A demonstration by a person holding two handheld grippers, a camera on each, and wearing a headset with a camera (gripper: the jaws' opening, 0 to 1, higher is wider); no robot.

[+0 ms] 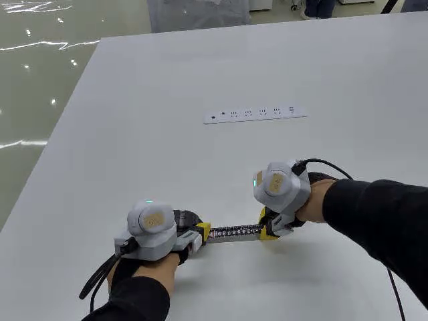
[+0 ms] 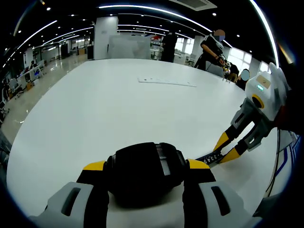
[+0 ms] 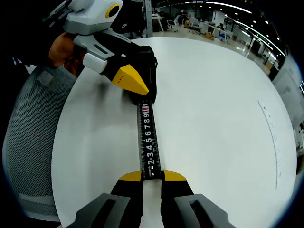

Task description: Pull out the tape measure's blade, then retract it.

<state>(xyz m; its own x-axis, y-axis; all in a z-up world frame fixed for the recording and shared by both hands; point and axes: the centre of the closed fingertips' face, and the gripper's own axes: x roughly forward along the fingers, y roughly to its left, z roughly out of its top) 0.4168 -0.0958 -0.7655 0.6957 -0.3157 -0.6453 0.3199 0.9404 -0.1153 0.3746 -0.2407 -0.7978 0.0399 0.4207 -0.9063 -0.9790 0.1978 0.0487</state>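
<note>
We see a broad white surface (image 1: pixel 167 80) with a white power strip (image 1: pixel 256 113) lying toward its far side; a glossy pale floor (image 1: pixel 33 80) lies left, and long light strips (image 2: pixel 142 7) cross the ceiling.

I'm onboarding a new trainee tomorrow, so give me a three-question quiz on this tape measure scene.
1. True or false: the left tool is shut on the tape measure's black case.
2. The right tool pinches: A the blade, B the case, C nothing.
3. Fill in: the white power strip lies on the ____.
Key: 1 true; 2 A; 3 table.
</note>
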